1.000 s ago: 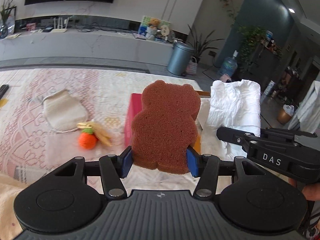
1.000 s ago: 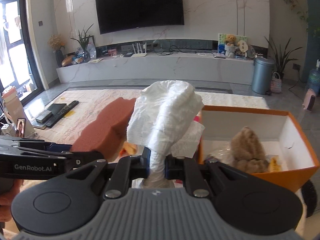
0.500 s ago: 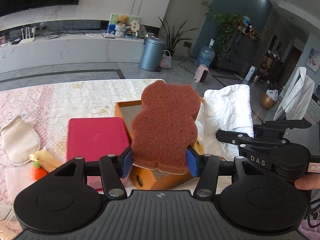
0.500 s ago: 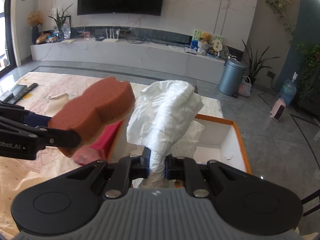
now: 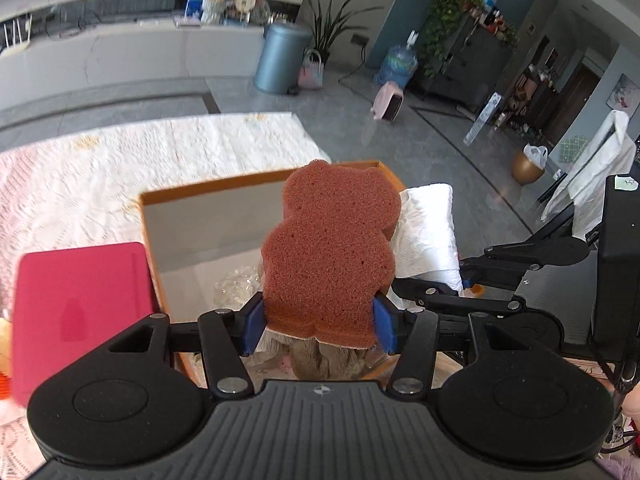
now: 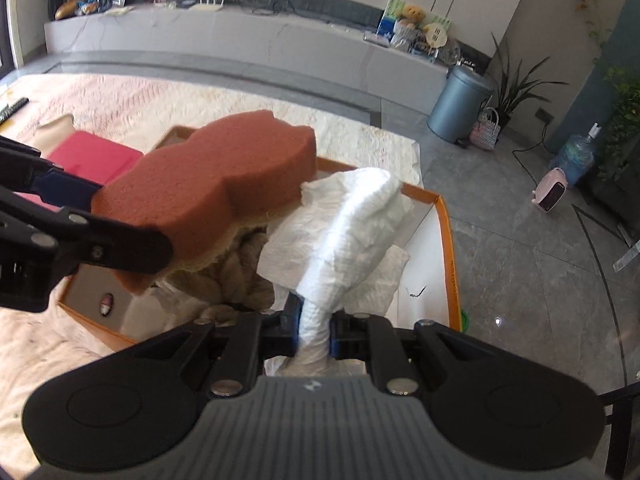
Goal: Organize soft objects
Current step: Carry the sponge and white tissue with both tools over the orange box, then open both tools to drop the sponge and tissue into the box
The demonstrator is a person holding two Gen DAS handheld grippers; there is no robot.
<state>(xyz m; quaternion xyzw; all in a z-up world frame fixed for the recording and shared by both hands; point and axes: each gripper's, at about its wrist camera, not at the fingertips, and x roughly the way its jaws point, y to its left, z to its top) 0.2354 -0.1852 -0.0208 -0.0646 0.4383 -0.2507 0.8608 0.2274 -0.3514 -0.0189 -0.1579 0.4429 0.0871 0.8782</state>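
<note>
Left wrist view: left gripper (image 5: 318,326) pinches the bear-shaped brown sponge (image 5: 330,252) by its lower flanks, upright above the orange box (image 5: 240,186), apparently for release inside. Red lid (image 5: 80,300) lies against the box's left wall.

Right wrist view: right gripper (image 6: 314,330) is pressed tight on a bunched white towel (image 6: 348,232), hanging over the box's right half beside the plush toy (image 6: 232,280), likely for the same drop.
</note>
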